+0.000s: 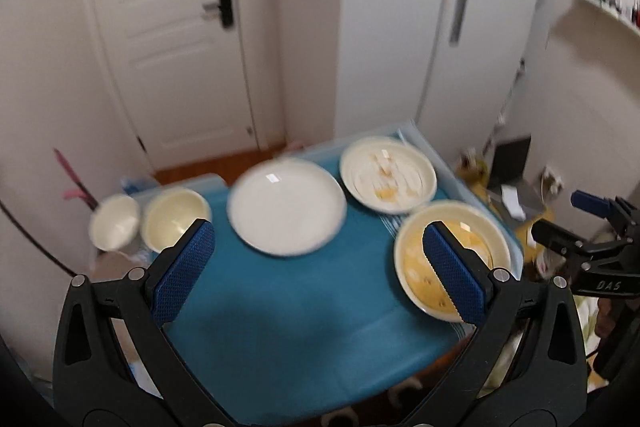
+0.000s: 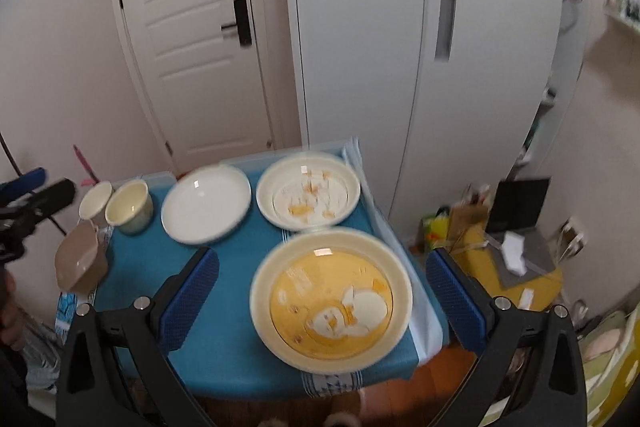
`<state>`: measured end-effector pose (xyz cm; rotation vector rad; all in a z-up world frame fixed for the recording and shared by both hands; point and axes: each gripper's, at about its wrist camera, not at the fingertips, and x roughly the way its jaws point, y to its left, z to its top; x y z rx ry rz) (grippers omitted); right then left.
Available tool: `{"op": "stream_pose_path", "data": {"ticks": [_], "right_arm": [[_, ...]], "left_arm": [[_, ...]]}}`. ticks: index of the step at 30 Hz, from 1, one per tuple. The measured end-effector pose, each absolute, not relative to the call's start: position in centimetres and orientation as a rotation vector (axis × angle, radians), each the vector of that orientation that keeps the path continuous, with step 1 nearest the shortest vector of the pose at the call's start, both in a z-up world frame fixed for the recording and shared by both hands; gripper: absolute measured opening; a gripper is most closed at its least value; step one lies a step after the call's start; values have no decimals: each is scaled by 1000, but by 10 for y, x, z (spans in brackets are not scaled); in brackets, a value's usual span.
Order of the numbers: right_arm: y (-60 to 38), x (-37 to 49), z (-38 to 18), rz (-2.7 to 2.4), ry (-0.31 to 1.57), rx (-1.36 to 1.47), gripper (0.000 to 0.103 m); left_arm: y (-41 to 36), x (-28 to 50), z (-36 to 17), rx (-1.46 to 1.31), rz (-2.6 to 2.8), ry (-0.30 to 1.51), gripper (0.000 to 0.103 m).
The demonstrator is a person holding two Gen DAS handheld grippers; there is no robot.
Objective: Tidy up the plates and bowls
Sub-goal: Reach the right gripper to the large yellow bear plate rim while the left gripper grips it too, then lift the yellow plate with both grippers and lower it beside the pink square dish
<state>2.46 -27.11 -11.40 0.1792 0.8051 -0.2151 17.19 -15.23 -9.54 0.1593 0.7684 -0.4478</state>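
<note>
On a small table with a blue cloth (image 1: 280,307) lie a plain white plate (image 1: 286,209), a cream plate with a white and orange pattern (image 1: 388,175) and a cream plate with a yellow cartoon centre (image 1: 454,255). Two small cream bowls (image 1: 176,217) (image 1: 115,221) stand at the left edge. My left gripper (image 1: 320,267) is open and empty above the cloth. My right gripper (image 2: 324,301) is open and empty, hovering over the yellow plate (image 2: 331,295). The white plate (image 2: 206,202), patterned plate (image 2: 308,189) and bowls (image 2: 128,206) (image 2: 95,199) also show in the right wrist view.
A brown container (image 2: 78,261) sits at the table's left edge. A white door (image 1: 176,47) and white wardrobe (image 2: 360,27) stand behind. Cluttered items on a yellow surface (image 2: 512,267) lie on the floor at the right.
</note>
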Motion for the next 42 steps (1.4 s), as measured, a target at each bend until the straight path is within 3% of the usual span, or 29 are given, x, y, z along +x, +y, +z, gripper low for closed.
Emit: {"op": "stream_pose_path", "data": {"ticks": [5,10,15,19,23,24,30,42], "right_arm": [[-321,37,-168,-120,934,251,102],[-362,49,-216,-47,1054,303,92],[-385,64,-253,66,1142,349,68],[-394,75,-266,132,1154,348,58],[-396,82,-275,169,1161,330,41],[-397,82,-277,172,1164,321,34],[-403,86,-283,168,1169,311,15],[-403,92,-286,197,1178,291,13]], "left_arm": [[-201,184,-161,180,-426,928,103],[-239,187,-220,187,-430,1069,103],[-263,192,-266,171,-430,1165,96],[-271,195,-289,142,-409,1224,75],[-271,196,-300,117,-395,1255,57],[-271,196,-302,111,-392,1262,47],[-267,196,-298,51,-426,1272,21],[-275,199,-297,39,-377,1283,20]]}}
